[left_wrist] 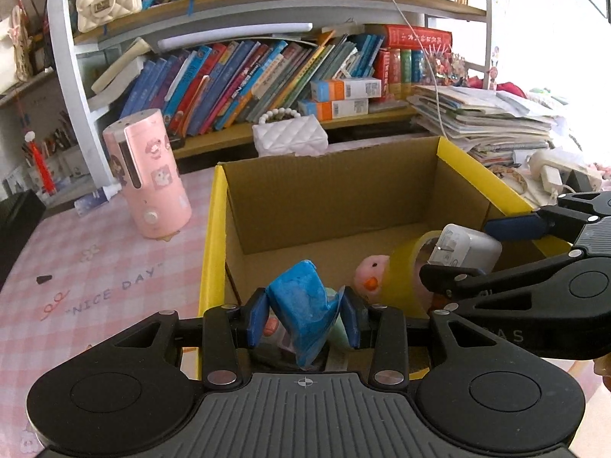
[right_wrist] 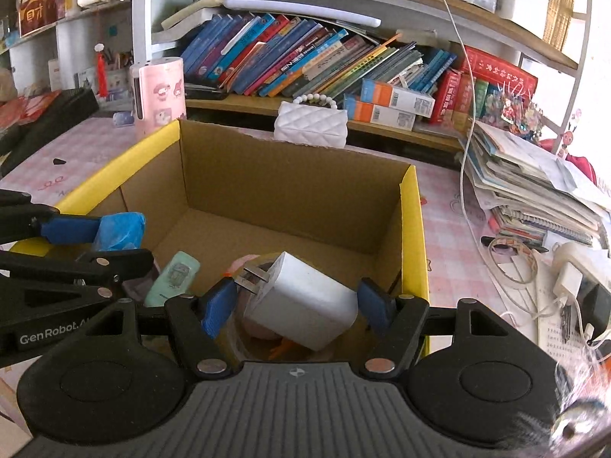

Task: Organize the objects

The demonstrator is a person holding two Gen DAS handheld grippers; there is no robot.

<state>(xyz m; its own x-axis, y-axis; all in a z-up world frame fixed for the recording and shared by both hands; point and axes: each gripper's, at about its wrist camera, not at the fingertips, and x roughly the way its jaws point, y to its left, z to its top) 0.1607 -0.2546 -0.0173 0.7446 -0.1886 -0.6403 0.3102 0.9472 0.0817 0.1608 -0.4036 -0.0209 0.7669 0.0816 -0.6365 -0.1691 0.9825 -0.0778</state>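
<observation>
The left gripper (left_wrist: 303,320) is clamped on a blue packet (left_wrist: 303,315) over the box's (left_wrist: 214,236) 7 o'clock corner. The right gripper (right_wrist: 296,305), jaws set wide, grips a white charger (right_wrist: 305,301) at 4 o'clock. Inside the box lie a tape roll (left_wrist: 404,278), a pink duck toy (left_wrist: 370,274) and a mint case (right_wrist: 173,276).

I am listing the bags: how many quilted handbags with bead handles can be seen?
2: a white handbag behind the cardboard box, and a cream handbag on the upper shelf. Others may be hidden.
</observation>
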